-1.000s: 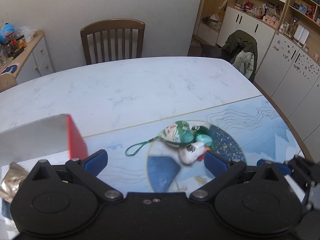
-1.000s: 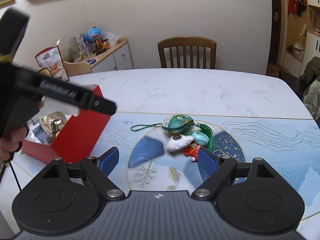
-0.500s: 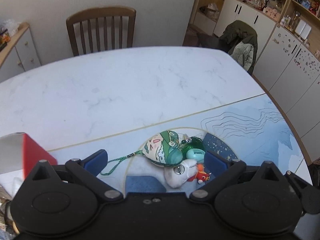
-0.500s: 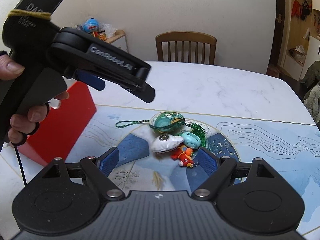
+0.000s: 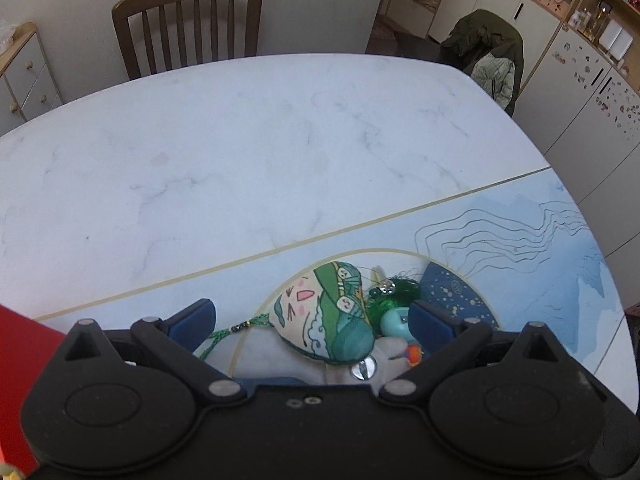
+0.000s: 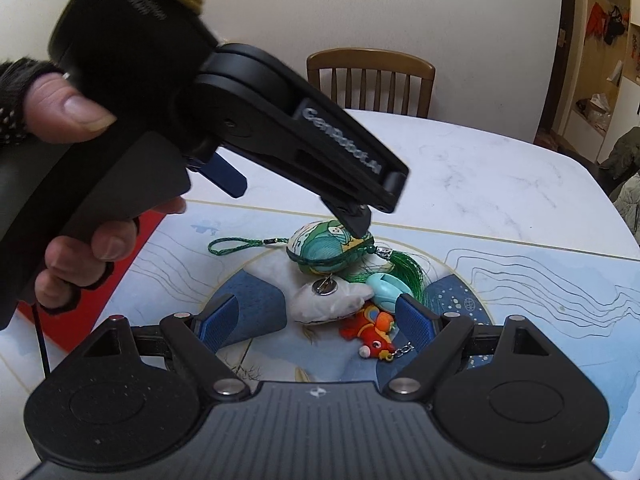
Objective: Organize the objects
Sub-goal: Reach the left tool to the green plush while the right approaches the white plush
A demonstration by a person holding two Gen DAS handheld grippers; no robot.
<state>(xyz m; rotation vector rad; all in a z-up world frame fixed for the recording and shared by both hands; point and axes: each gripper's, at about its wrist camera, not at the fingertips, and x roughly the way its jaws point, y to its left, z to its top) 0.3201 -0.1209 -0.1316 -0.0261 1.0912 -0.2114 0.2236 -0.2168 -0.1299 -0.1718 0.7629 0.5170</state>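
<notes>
A small pile of trinkets lies on the blue placemat [image 6: 540,292]: a green-and-cream sachet [image 5: 324,316] [image 6: 332,252] with a green cord and tassel, a white plush [image 6: 328,300] with a metal pin, a teal clip [image 6: 384,290] and a red-orange keychain figure [image 6: 370,332]. My left gripper [image 5: 312,322] is open and straddles the sachet, one finger [image 6: 352,220] touching its top in the right wrist view. My right gripper [image 6: 316,320] is open and empty, low before the plush and keychain.
A red box [image 6: 92,280] [image 5: 24,392] stands at the left on the white marble table [image 5: 240,152]. A wooden chair [image 5: 188,20] is at the far edge. A jacket-draped chair [image 5: 488,56] and cabinets are to the right.
My left gripper has moved right and down over the pile, so the sachet now sits between its open fingers. My right gripper has come closer to the trinkets.
</notes>
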